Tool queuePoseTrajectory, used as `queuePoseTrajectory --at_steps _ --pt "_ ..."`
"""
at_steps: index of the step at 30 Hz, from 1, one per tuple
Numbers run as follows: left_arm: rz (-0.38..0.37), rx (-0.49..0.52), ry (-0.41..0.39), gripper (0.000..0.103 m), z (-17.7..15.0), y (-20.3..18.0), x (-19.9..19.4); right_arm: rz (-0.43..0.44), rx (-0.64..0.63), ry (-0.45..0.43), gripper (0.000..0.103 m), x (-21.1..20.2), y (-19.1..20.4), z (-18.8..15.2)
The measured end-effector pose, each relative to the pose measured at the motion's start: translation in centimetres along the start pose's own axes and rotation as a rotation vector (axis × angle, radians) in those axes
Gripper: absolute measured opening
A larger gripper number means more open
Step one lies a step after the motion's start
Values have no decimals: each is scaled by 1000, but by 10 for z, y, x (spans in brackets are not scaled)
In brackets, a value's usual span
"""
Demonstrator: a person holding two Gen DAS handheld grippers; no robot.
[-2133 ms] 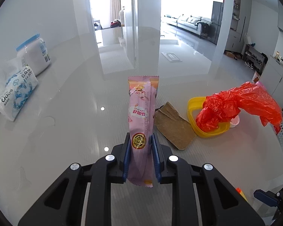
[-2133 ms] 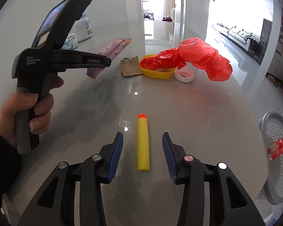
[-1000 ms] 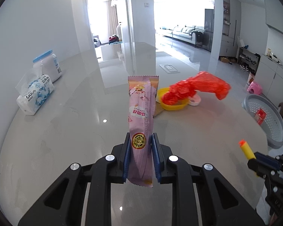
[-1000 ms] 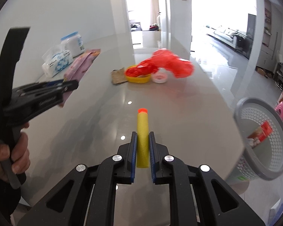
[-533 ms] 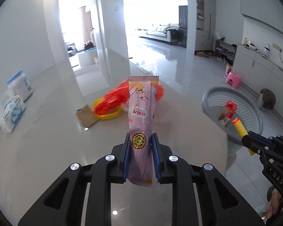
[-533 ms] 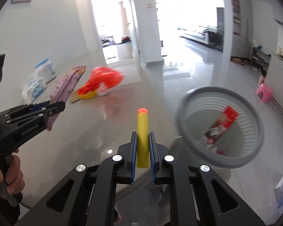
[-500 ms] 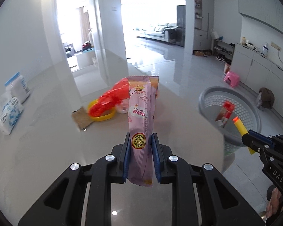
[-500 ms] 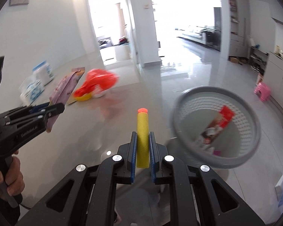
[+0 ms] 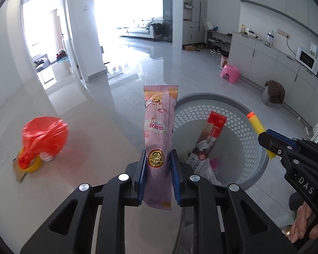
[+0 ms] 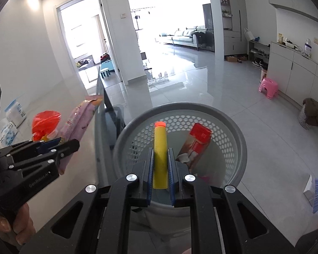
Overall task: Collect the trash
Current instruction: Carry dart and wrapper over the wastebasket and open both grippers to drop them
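The left gripper clamps a pink snack wrapper upright at the table's right edge, beside the grey perforated basket. The right gripper pinches a yellow foam dart over that basket, where a red-and-white carton leans. A red plastic bag sits far left.

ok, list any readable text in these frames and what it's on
"DAS": on the right gripper body, left wrist view.
"CUTE STICK": upside down on the pink snack wrapper held by the left gripper.
Red-and-white box in the grey basket: print unreadable.
Left gripper's body lettering, right wrist view: too blurred.
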State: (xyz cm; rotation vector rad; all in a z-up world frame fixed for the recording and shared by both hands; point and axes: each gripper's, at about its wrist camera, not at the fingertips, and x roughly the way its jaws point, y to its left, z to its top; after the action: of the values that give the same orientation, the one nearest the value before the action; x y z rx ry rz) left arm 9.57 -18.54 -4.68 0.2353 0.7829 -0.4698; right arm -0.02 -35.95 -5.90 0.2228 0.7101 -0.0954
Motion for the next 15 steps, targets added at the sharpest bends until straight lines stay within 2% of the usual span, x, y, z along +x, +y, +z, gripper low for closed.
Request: queuePoseTrajectory --at_steps 8,15 --pt "-14 15 49 21 11 -18 45 -26 19 32 12 35 -21 11" --pt "5 29 60 21 22 -23 62 -28 49 48 12 59 -30 15"
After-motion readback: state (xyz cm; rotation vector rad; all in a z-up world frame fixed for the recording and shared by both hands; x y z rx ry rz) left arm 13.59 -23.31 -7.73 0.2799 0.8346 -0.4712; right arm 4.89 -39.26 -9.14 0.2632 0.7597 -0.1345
